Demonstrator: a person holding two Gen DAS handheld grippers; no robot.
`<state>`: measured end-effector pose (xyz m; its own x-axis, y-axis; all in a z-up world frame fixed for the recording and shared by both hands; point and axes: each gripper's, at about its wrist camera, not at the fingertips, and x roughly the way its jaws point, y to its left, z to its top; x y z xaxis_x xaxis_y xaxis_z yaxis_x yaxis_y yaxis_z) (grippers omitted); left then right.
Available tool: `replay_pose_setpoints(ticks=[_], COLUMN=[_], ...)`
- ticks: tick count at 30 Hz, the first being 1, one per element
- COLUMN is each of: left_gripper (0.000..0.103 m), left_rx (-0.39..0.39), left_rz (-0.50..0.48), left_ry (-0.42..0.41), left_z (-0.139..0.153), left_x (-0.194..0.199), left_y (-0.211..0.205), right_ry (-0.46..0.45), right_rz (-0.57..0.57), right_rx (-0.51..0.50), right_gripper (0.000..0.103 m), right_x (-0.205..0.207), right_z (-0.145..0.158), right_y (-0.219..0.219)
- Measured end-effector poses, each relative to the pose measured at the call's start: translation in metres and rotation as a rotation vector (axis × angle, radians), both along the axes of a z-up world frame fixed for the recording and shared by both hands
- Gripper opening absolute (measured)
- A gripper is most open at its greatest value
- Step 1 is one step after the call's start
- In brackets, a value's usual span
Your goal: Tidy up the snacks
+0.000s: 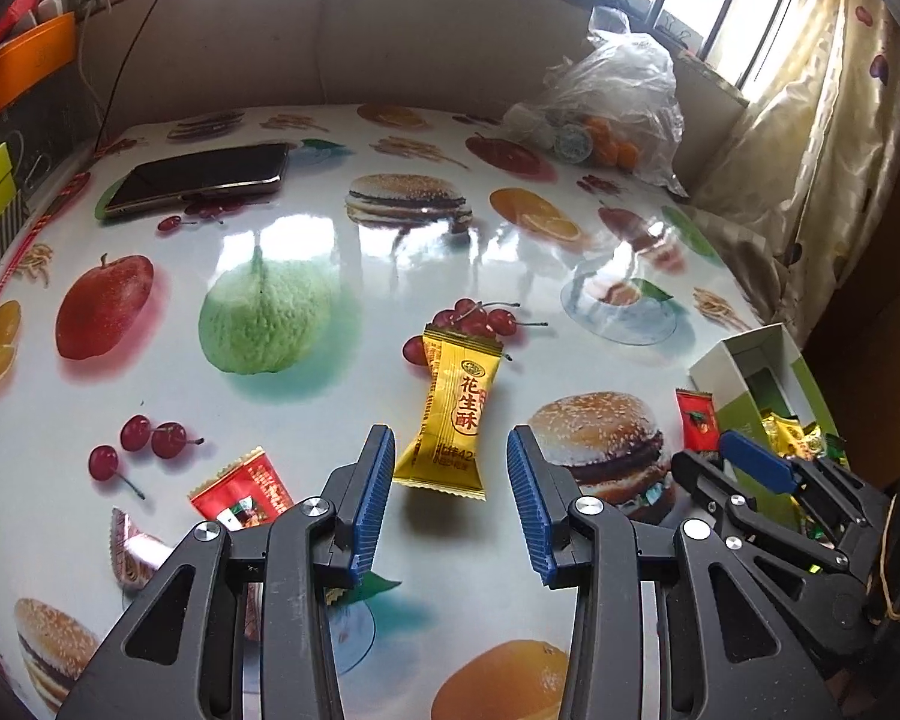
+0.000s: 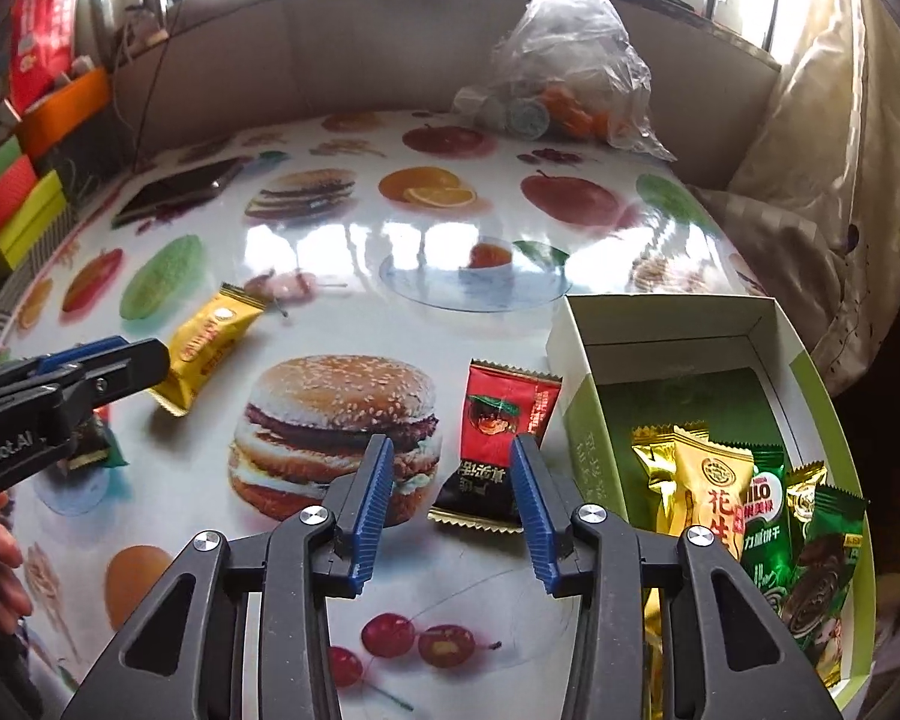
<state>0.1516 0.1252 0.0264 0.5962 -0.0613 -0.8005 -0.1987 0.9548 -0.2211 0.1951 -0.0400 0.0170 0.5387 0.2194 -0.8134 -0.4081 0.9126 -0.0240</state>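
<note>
My left tongs hang with their jaws apart and nothing between the pads; the yellow peanut-candy packet lies flat on the tabletop just beyond the tips, around the middle of the cloth and slightly askew to my line of approach. My right tongs are also apart and empty, with the red-and-black snack packet lying ahead between the two blue pads, its far end just beside the near corner of the open green-and-white box, which sits at the right edge of the tabletop. Several wrapped snacks are already in that box, among them a gold packet and a green Milo packet.

What worries me, judging from here: both packets lie flat on a glossy printed cloth, so the pads could skate over the wrapper or push it along instead of pinching it. The yellow one is turned off my jaw line, so I might catch only a crimped end and have it swing or drop on the way. On the right, the red packet is so close to the box wall that one finger could knock the light cardboard and shove it toward the table's edge. My two tongs also work close together, so crossing paths to the box risks a bump. More packets lie near my left tongs: a red one and a pinkish one, easy to nudge.
</note>
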Motion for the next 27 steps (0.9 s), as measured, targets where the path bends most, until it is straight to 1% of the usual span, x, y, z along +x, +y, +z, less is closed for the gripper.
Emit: replay_pose_setpoints(ticks=[4,5,8,13,17,20,27], left_gripper=[0.040,0.040,0.040,0.040,0.040,0.040,0.040], left_rx=[-0.002,-0.002,-0.001,-0.006,-0.014,-0.012,0.000], left_rz=[-0.004,-0.003,0.001,0.005,0.009,0.004,-0.001], left_ry=[0.005,0.007,0.005,0.003,0.010,0.016,0.032], left_z=[-0.002,-0.003,-0.003,-0.004,-0.007,-0.009,-0.014], left_x=[0.004,0.005,0.006,0.007,0.009,0.011,0.016], left_y=[0.000,0.000,0.001,0.004,0.005,0.004,0.002], right_ry=[0.000,0.002,0.021,0.000,0.027,0.047,0.049], right_rz=[0.003,0.017,0.047,0.031,0.016,0.019,0.020], right_rx=[0.010,0.037,0.098,0.120,0.070,0.062,0.025], right_gripper=[0.034,0.032,0.032,0.032,0.032,0.032,0.032], right_x=[0.004,0.004,0.003,-0.002,0.003,0.007,0.015], right_z=[-0.001,-0.001,0.001,0.010,0.004,-0.003,-0.009], right_y=[0.001,0.001,0.000,-0.009,-0.007,-0.002,0.006])
